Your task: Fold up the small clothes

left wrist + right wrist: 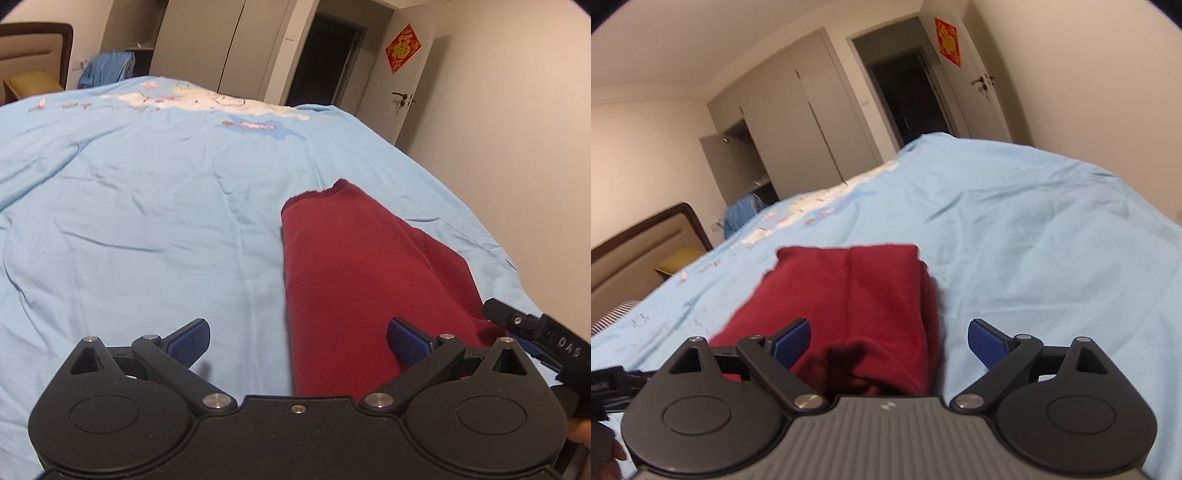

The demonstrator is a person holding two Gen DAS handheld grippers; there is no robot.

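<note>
Red knit garment [354, 280] lies part-folded on blue bed cover [147, 206], at your 1 o'clock. Left tool [297, 338] and right tool [888, 341]: both spread apart, empty. Next fold: grip near hem, carry toward 12.

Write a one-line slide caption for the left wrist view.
Open left gripper poised over a folded red garment on a light blue bedspread.

Dark red garment [343, 273] folded lengthwise; lying flat on bed.
</note>
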